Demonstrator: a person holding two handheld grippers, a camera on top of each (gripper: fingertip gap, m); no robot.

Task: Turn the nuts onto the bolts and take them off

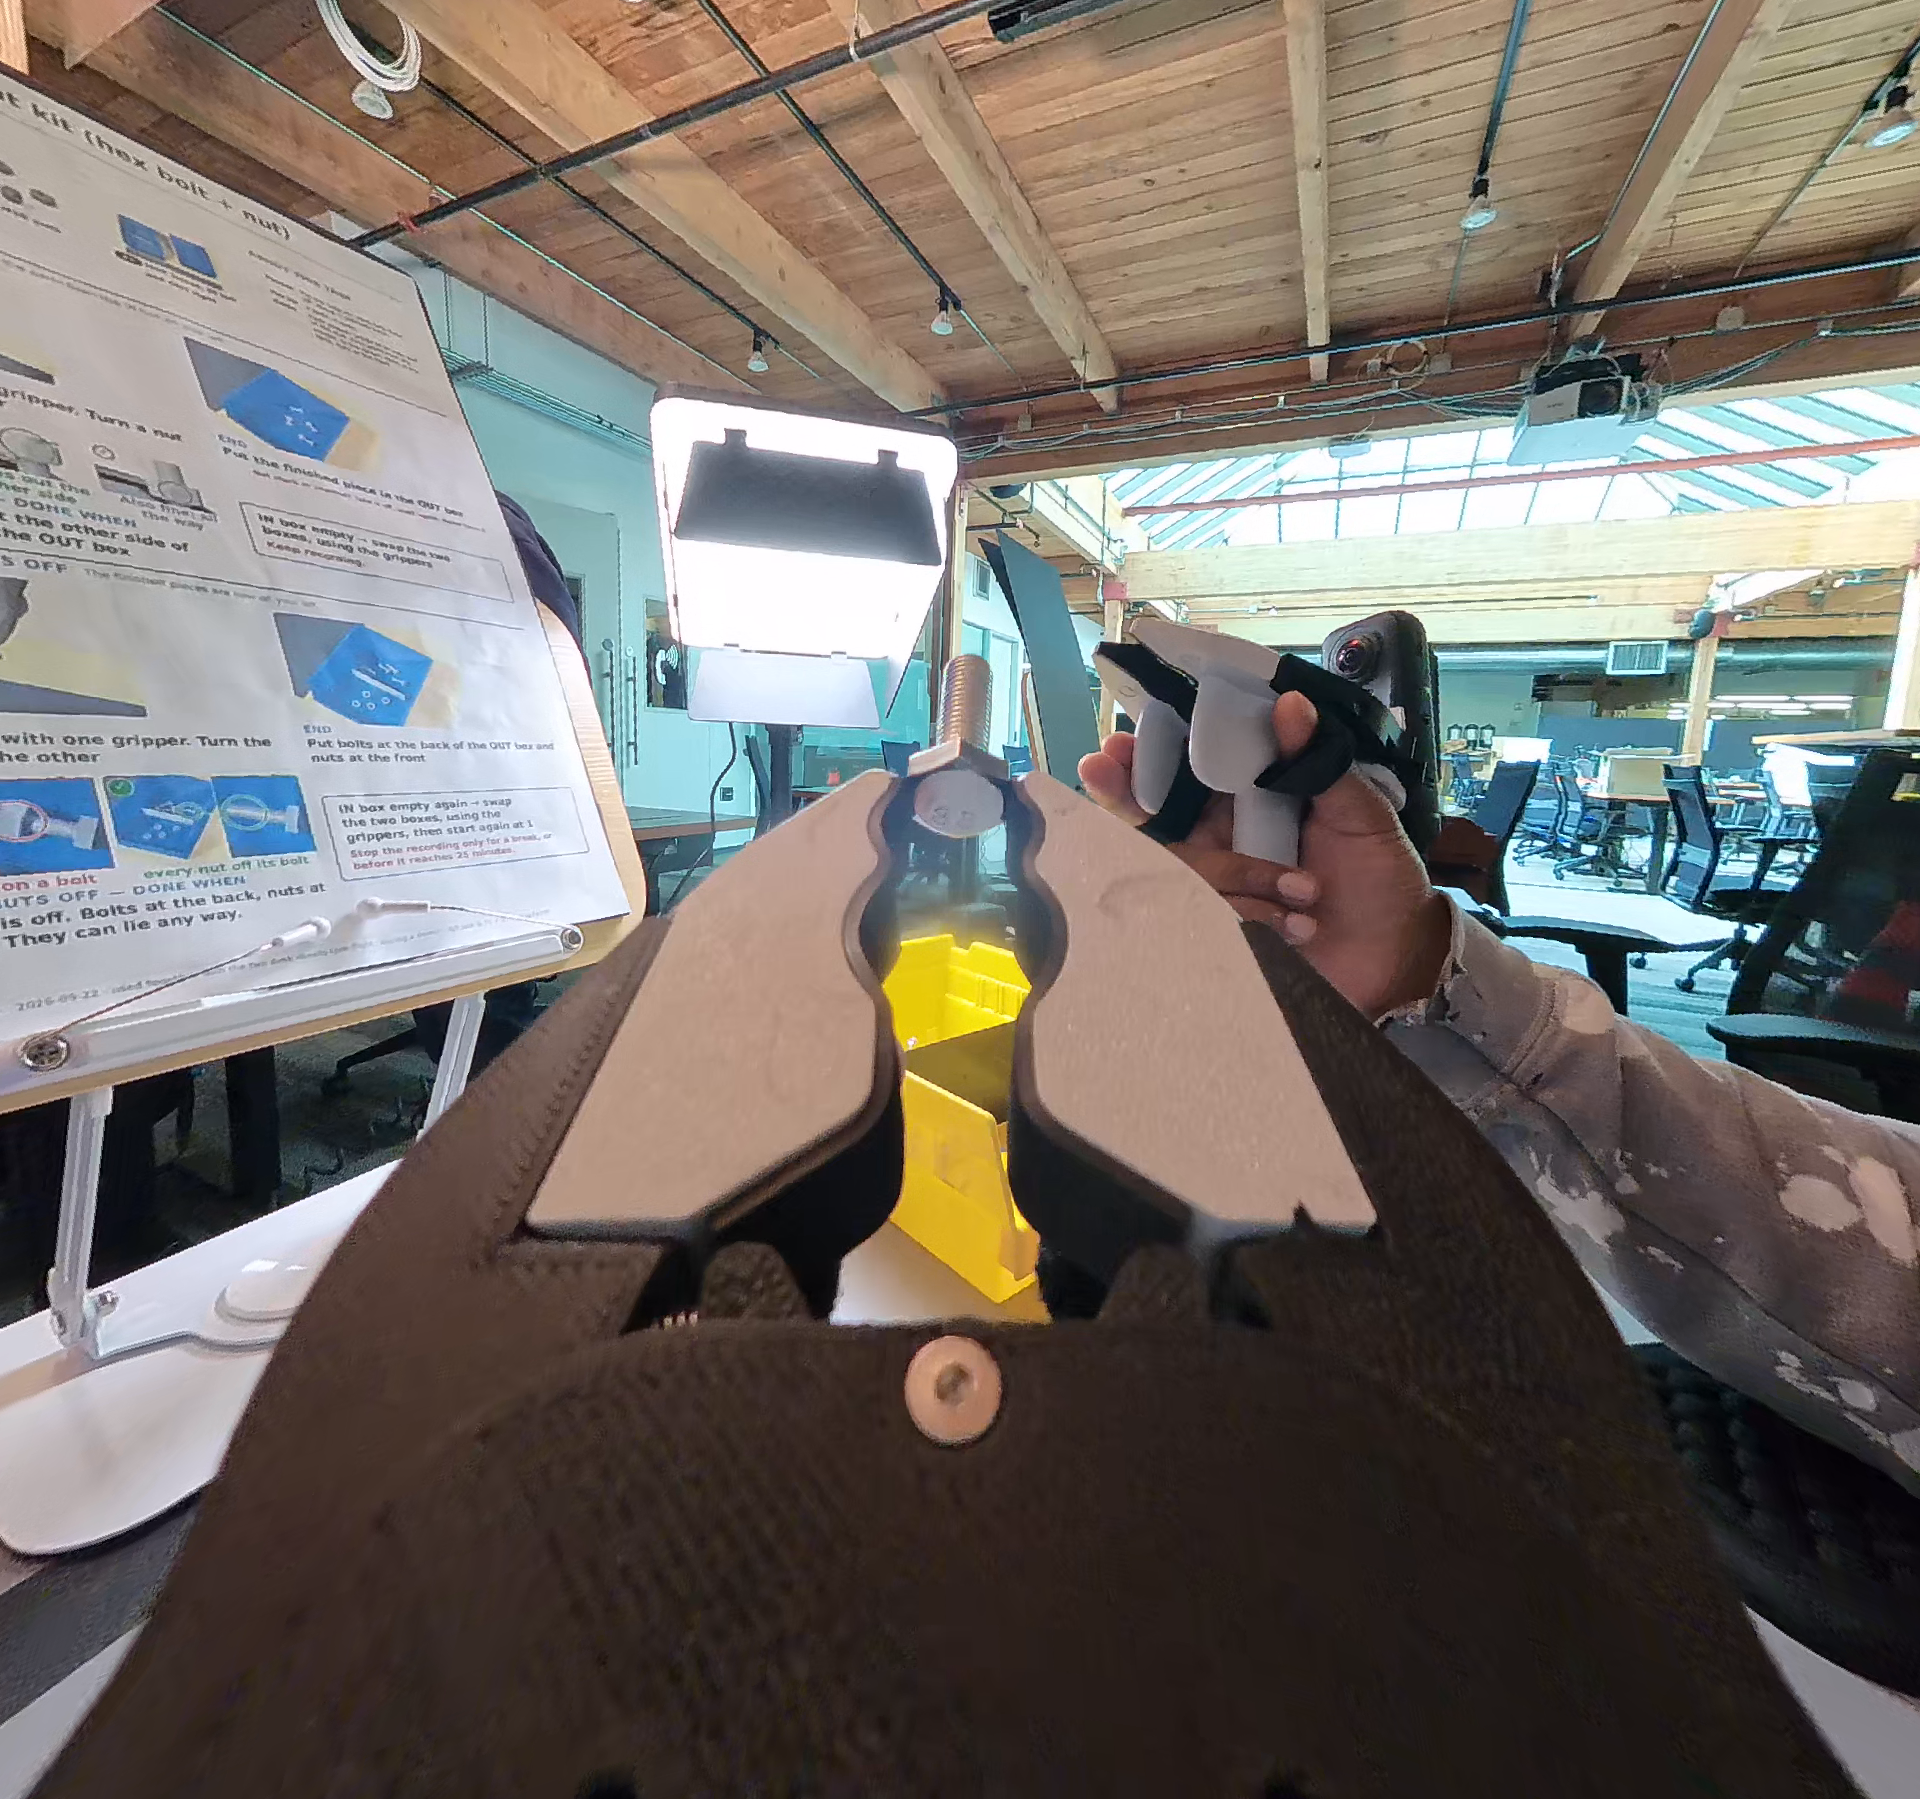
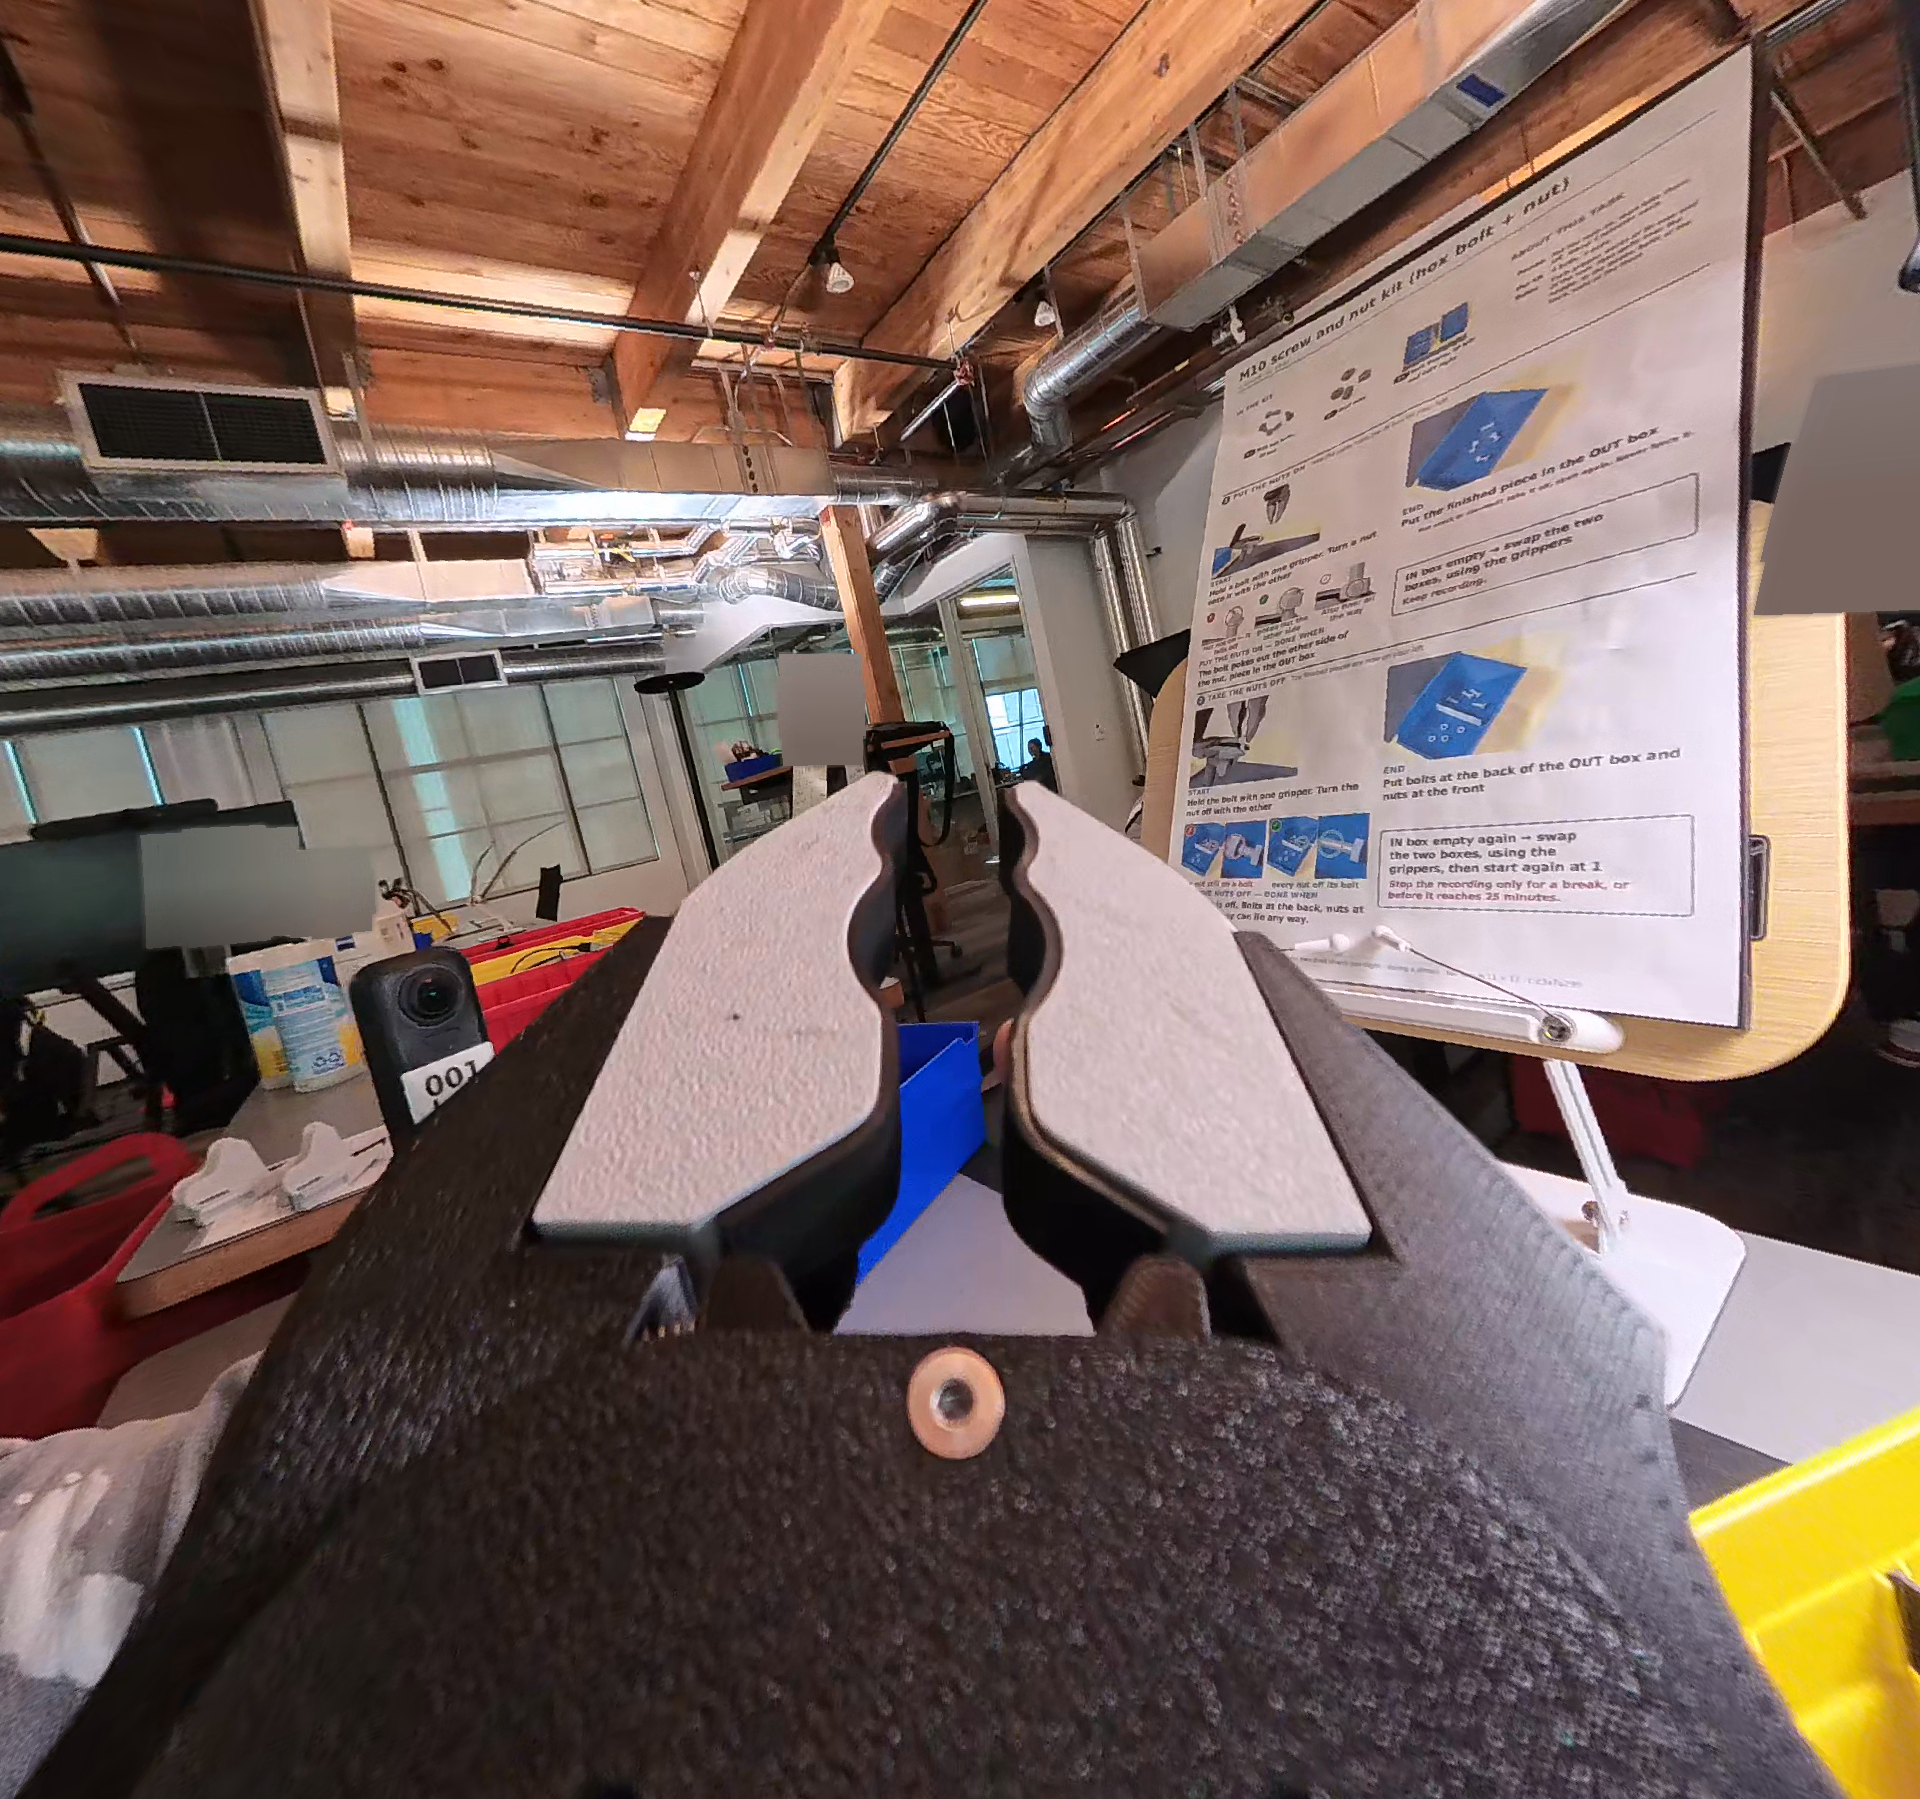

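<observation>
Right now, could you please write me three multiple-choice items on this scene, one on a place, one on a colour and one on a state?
1. Where is the bolt?
A. In the left gripper
B. In the yellow bin
C. On the instruction sheet

2. What colour is the bin seen between the right gripper's jaws?
A. Red
B. Blue
C. Green

3. What state is the right gripper in?
A. Shut on a nut
B. Shut on a bolt
C. Open and empty

Answers:
1 A, the jaws clamp the bolt's head, its thread pointing upward.
2 B, a blue bin shows in the gap.
3 C, a clear gap with nothing between the jaws.
</observation>
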